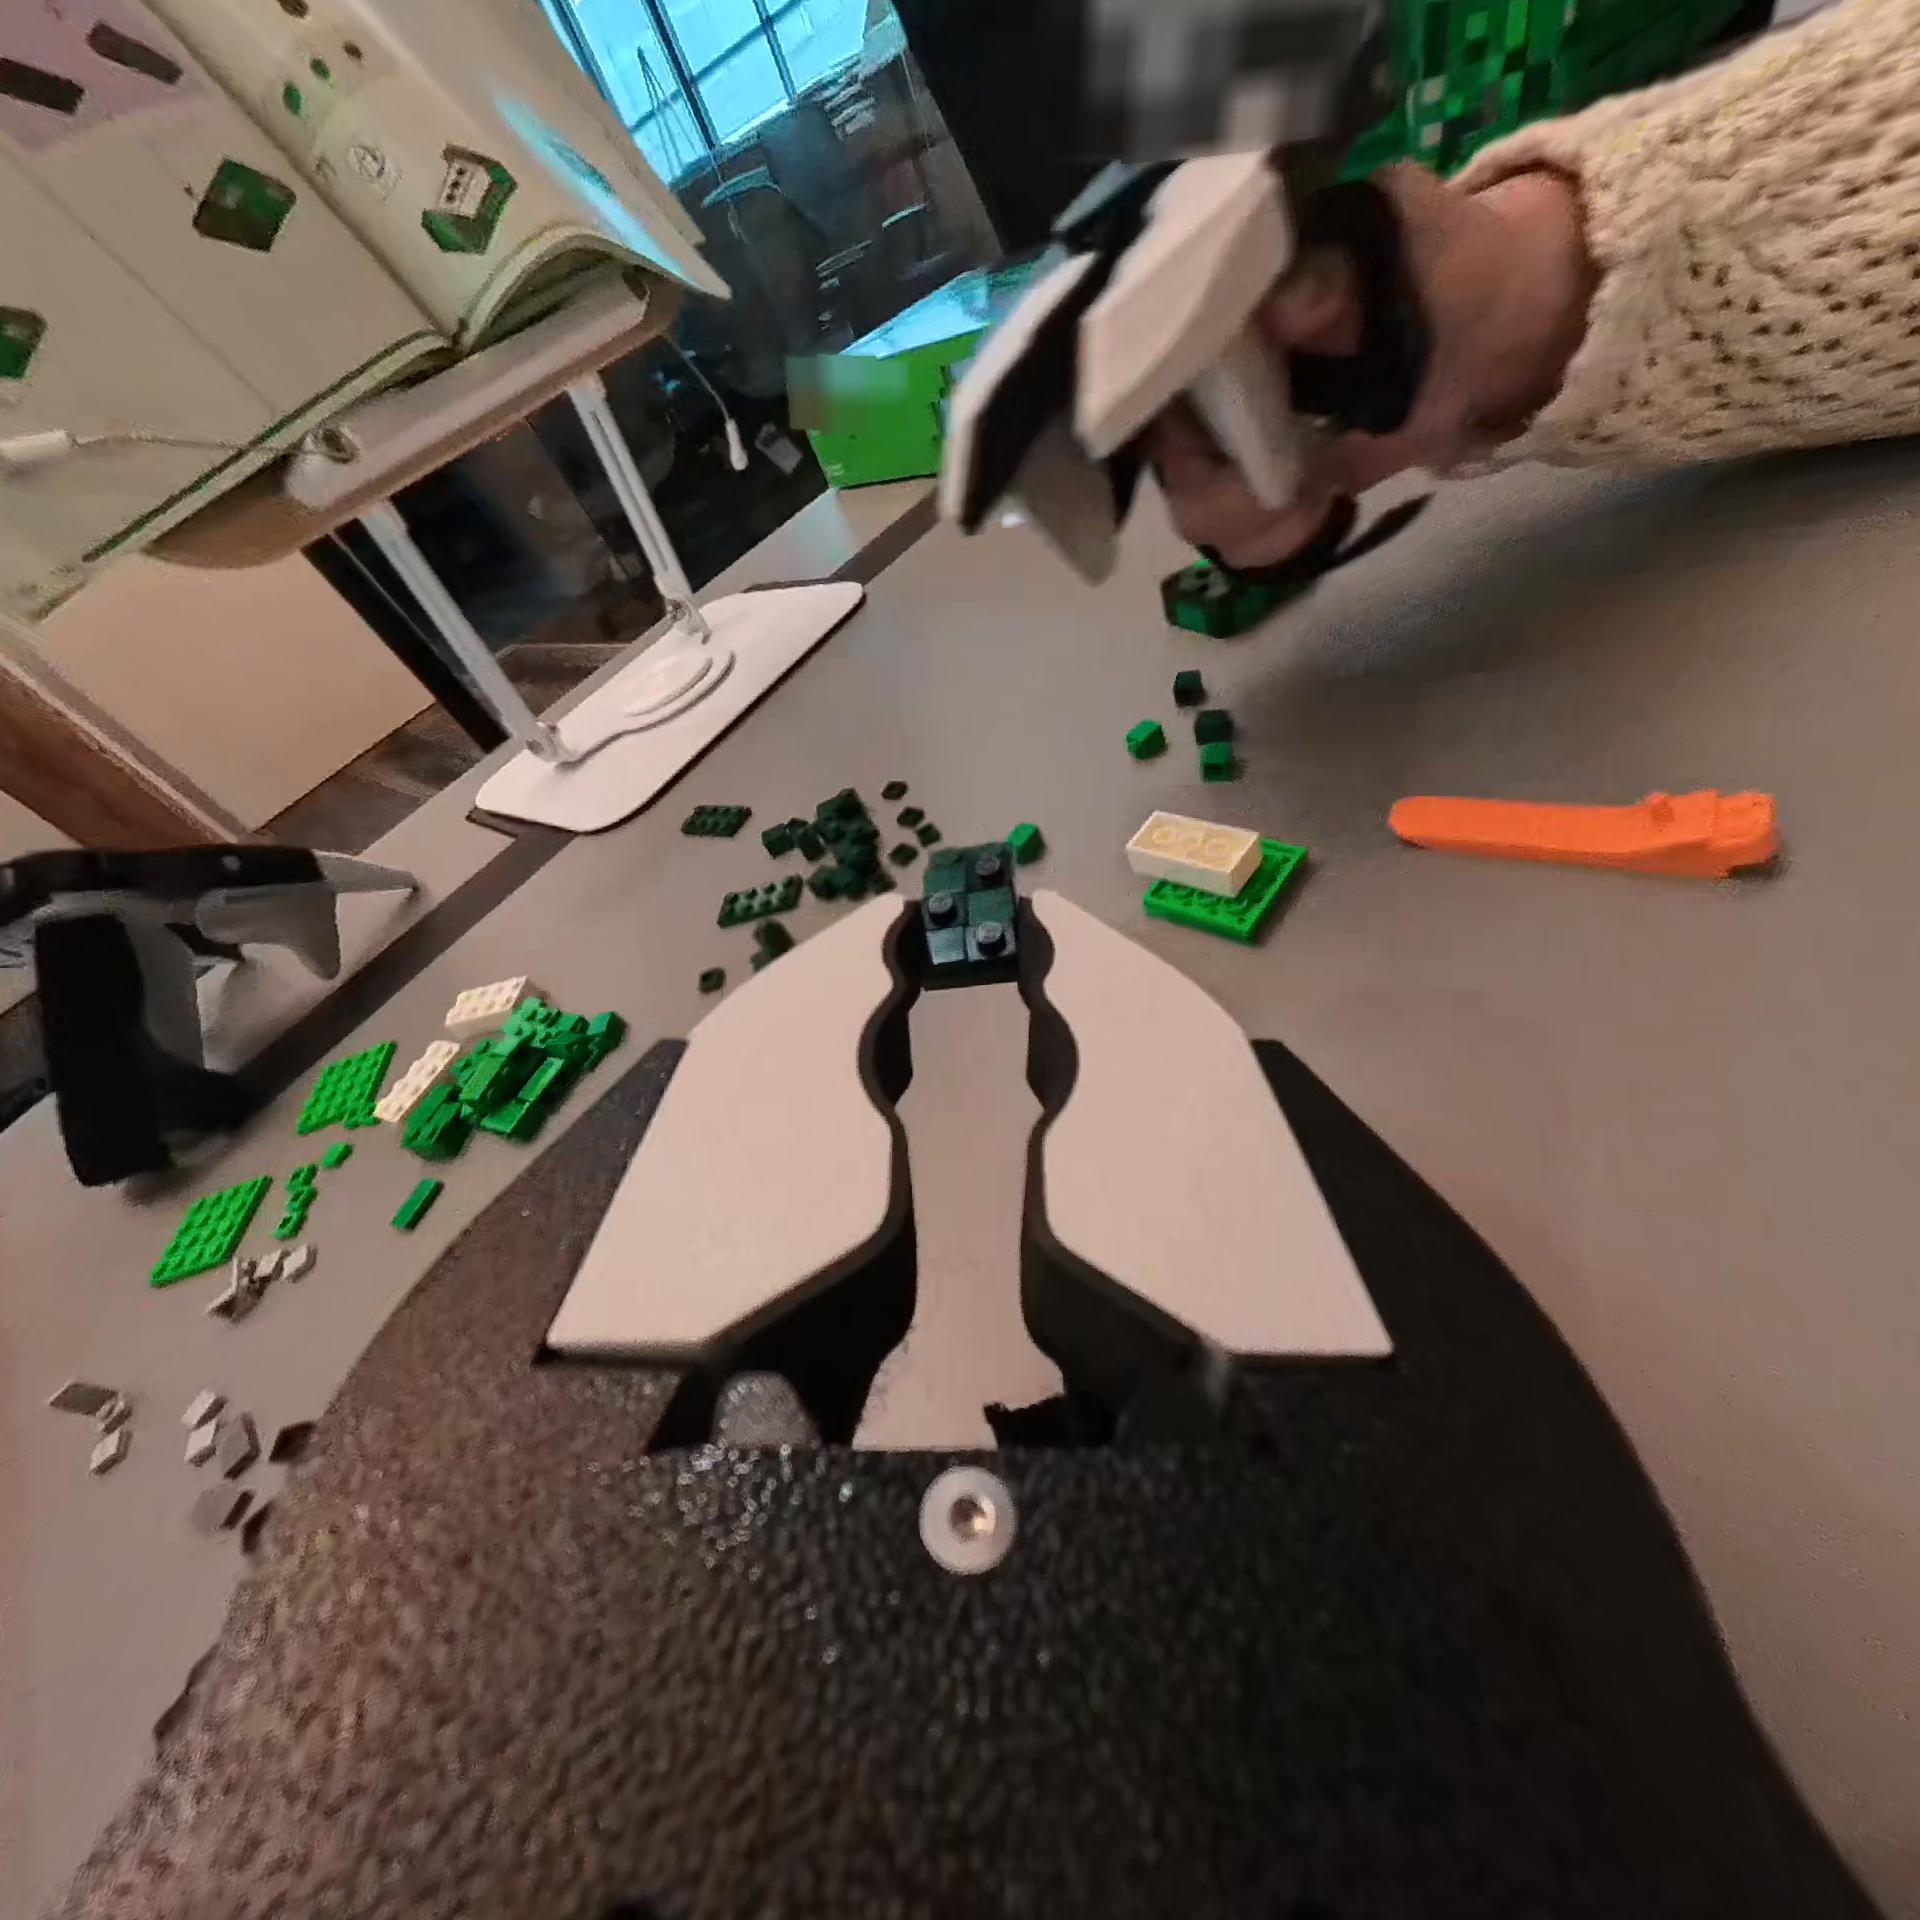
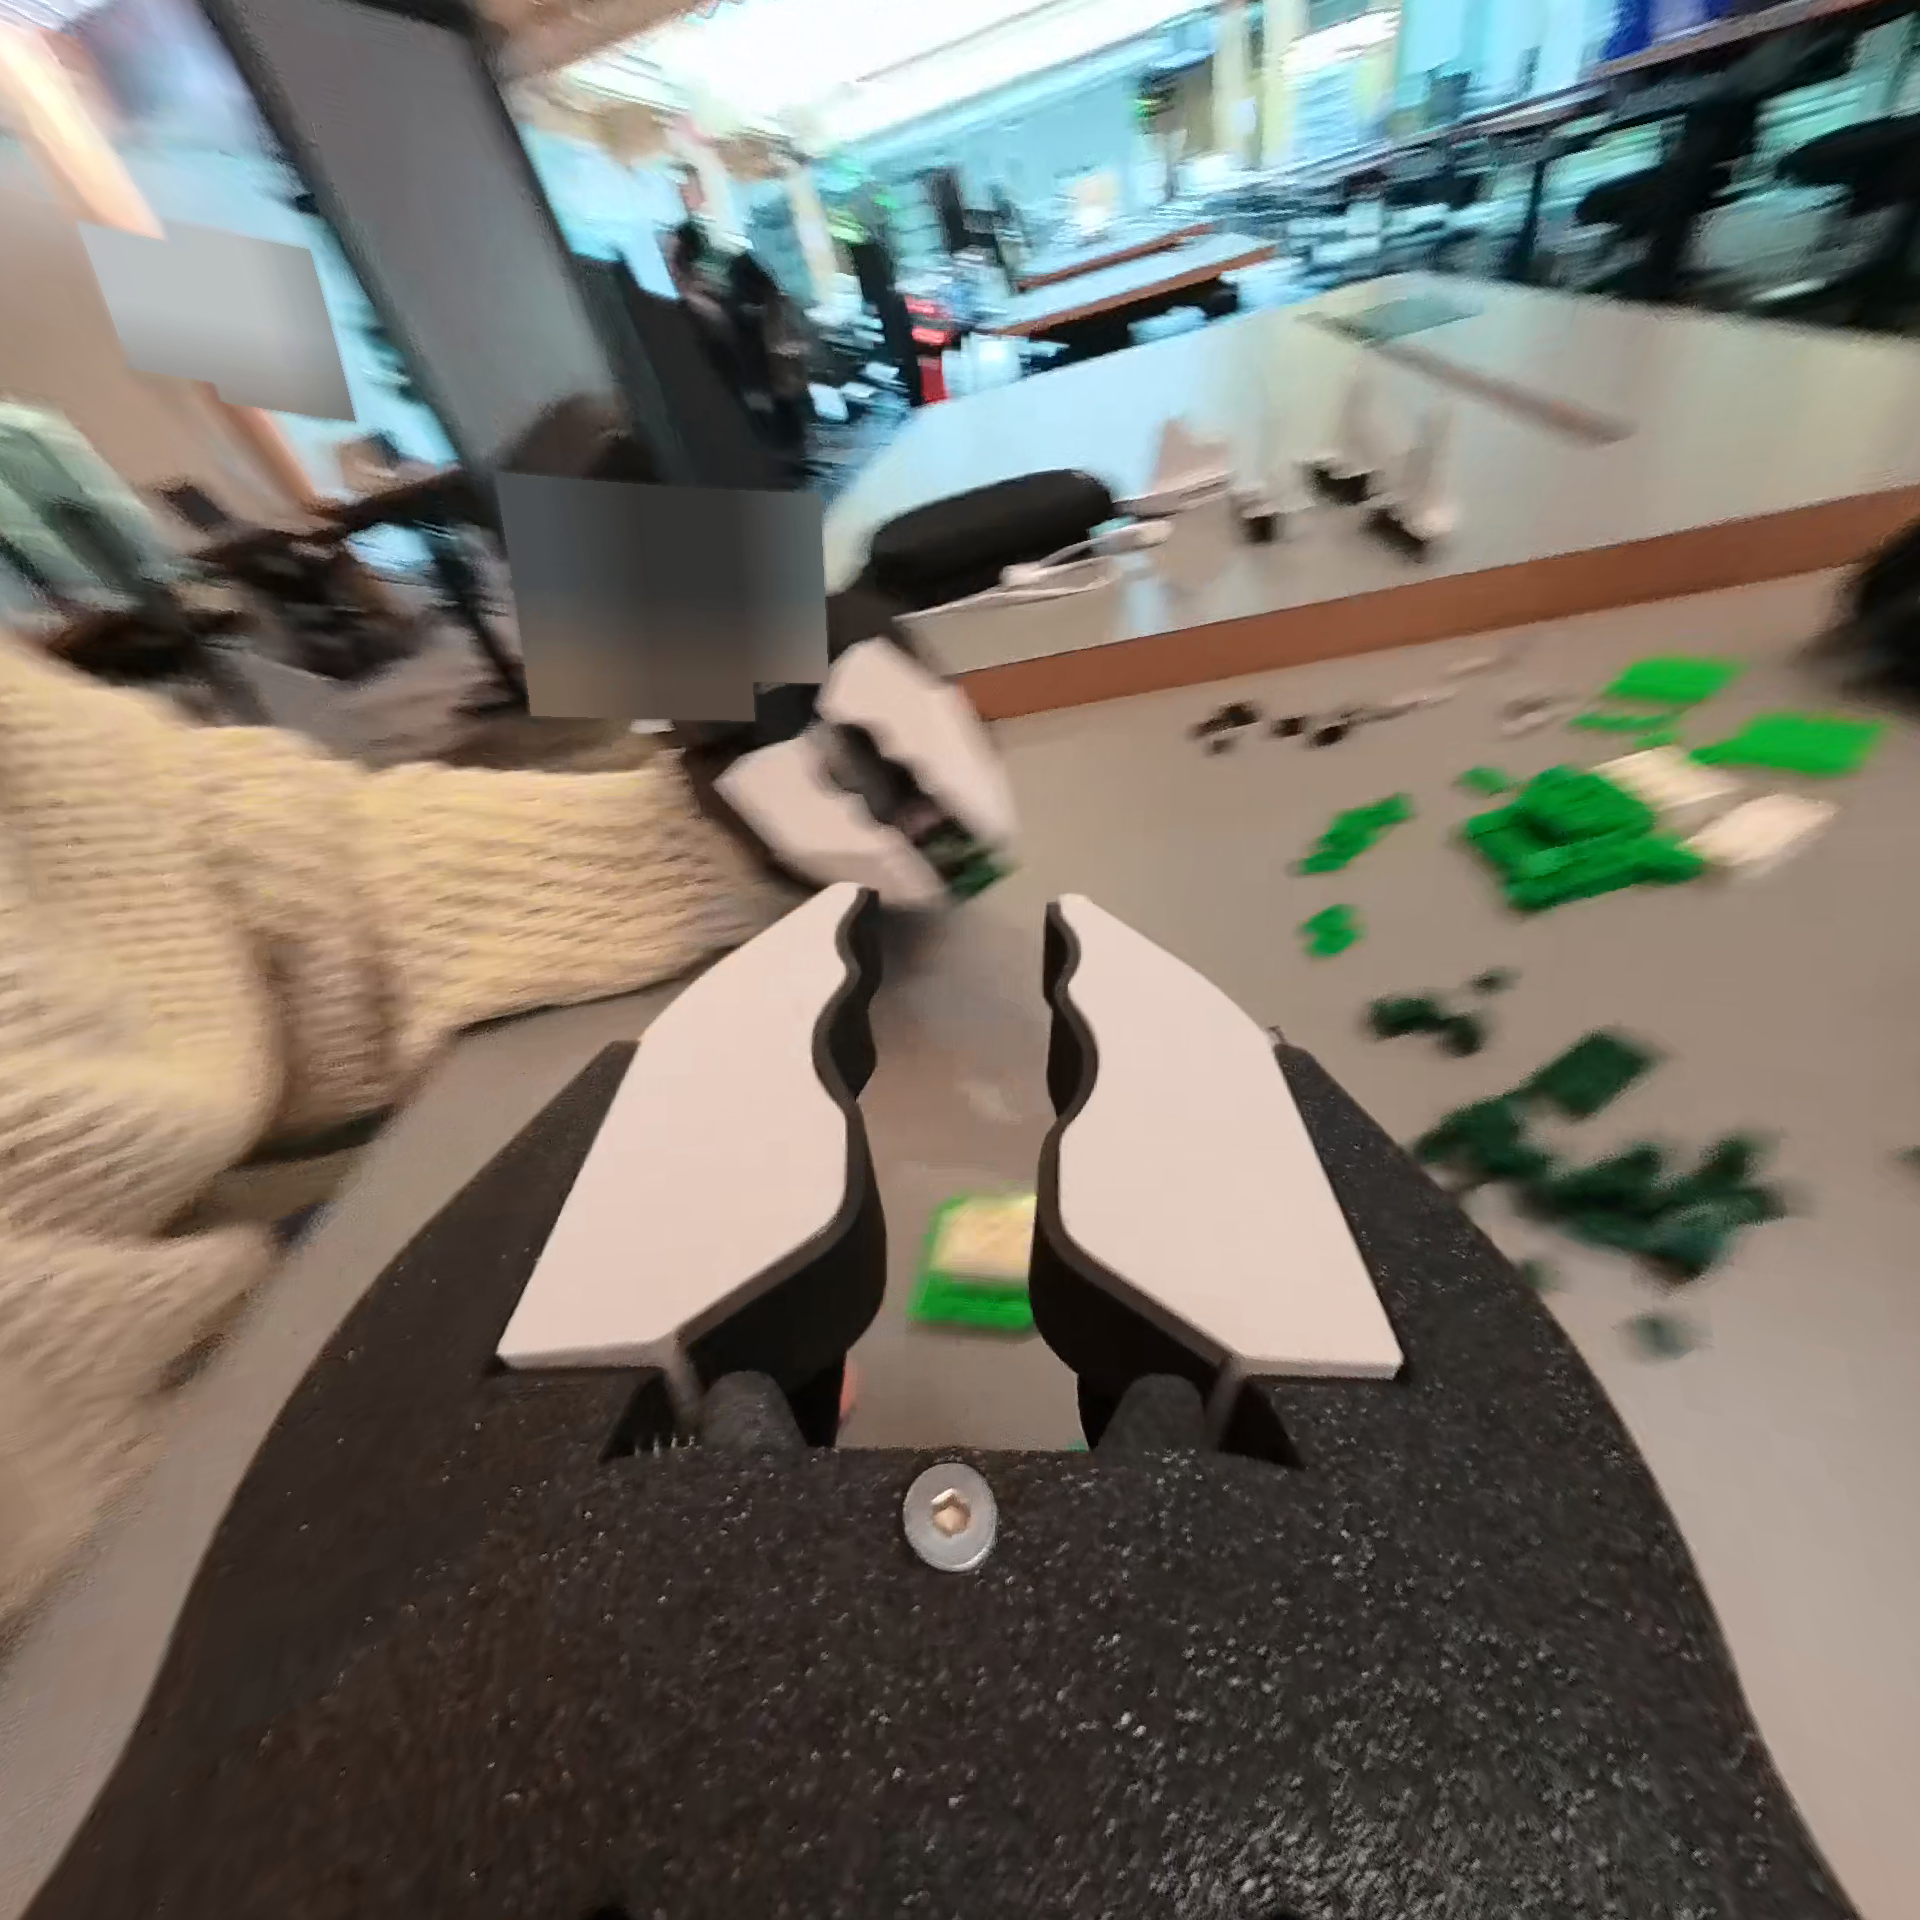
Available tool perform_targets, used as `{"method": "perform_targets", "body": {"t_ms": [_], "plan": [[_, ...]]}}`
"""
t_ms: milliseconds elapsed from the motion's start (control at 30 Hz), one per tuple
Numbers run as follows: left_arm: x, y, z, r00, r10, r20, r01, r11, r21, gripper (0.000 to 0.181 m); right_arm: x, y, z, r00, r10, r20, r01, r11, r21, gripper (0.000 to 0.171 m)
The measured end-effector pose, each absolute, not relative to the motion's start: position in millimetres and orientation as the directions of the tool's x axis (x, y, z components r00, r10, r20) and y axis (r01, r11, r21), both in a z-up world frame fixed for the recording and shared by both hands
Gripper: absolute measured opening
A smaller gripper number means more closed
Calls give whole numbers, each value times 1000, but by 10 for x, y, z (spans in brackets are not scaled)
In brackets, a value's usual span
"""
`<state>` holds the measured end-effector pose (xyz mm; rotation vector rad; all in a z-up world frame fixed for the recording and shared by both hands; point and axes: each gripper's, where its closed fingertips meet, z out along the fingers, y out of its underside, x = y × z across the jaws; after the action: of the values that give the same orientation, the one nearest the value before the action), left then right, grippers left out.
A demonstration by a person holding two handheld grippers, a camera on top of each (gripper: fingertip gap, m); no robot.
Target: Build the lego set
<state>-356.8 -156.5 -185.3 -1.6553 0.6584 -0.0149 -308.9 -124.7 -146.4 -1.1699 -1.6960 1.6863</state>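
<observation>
Glossy plastic bricks (image 1: 516,1081) lie on a smooth matt grey table (image 1: 1507,1091); the sleeve (image 1: 1756,239) is coarse cream knit.

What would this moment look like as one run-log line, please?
left gripper: shut on dark green assembly | right gripper: open, empty | cream brick: on green plate

Left wrist view sits low and close over the grey bench (image 1: 1455,1143), facing along its fingers toward the far edge. Right wrist view, blurred, faces across the bench from higher. Both share the green plate with white brick (image 1: 1221,878) (image 2: 977,1273).
</observation>
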Motion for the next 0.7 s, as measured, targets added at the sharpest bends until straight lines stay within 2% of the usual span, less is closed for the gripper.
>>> {"method": "perform_targets", "body": {"t_ms": [233, 367, 467, 700], "plan": [[-3777, -1648, -1832, 863, -399, -309, -346, -22, -938, 17, -4072, -971, -1496, -461, 887, -29, 297, 124, -947, 28], [-3797, -1646, -1856, 866, -396, -305, -343, -27, -939, 17, -4388, -802, -1518, -437, 899, 23, 347, 192, -918, 28], [-3802, -1641, -1872, 863, -392, -320, -357, -25, -934, 17, -4407, -623, -1481, -380, 925, 11, 356, 158, -921, 26], [-3719, -1649, -1937, 826, -430, -363, -411, -21, -911, 17, -4010, -357, -1819, -303, 953, 8, 509, 169, -844, 18]]}}
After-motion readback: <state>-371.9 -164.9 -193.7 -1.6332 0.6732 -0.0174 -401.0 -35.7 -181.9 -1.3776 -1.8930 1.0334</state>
